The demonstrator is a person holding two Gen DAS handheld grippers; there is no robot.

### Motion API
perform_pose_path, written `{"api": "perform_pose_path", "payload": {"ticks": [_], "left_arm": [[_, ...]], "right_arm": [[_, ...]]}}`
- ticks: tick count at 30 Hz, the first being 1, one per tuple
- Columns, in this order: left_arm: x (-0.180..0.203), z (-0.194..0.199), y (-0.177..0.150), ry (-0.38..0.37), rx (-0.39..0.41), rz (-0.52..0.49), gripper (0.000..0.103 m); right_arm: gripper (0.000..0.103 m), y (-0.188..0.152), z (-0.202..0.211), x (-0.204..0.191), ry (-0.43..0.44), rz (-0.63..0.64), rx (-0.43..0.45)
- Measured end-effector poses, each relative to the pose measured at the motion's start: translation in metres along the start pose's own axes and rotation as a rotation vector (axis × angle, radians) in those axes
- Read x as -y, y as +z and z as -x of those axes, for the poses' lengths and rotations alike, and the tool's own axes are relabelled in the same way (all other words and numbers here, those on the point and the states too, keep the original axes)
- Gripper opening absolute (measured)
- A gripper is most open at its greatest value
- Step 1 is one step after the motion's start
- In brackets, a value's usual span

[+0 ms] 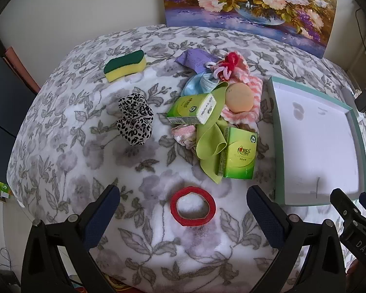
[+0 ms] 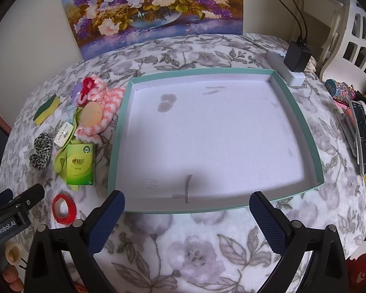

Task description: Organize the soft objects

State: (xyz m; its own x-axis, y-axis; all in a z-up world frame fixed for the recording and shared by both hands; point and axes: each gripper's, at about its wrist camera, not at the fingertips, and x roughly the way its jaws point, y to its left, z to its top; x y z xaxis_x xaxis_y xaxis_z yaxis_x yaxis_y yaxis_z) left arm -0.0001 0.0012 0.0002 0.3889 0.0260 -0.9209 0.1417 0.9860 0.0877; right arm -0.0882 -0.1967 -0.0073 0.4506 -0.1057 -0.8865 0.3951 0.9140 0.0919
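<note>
From my left wrist view, the left hand-held gripper hangs released, jaws wide, straddling the red hair band on the floral blanket. I judge the band light, limp and squashy; I'd pinch one side of its ring. It lies just left of the teal tray. From my right wrist view, the right hand-held gripper is released too, empty, over that tray's near rim.

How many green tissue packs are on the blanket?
2. One tissue pack lies tilted on the pile, beside the round peach puff. The other tissue pack sits nearest the box lid. More could be buried.
</note>
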Motion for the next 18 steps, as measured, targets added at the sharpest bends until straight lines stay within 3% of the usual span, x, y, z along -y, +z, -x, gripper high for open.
{"api": "perform_pose_path", "payload": {"ticks": [18], "left_arm": [[-0.0027, -0.0019, -0.0009, 0.012, -0.005, 0.005, 0.103]], "right_arm": [[0.103, -0.0002, -0.0015, 0.001, -0.009, -0.004, -0.008]]}}
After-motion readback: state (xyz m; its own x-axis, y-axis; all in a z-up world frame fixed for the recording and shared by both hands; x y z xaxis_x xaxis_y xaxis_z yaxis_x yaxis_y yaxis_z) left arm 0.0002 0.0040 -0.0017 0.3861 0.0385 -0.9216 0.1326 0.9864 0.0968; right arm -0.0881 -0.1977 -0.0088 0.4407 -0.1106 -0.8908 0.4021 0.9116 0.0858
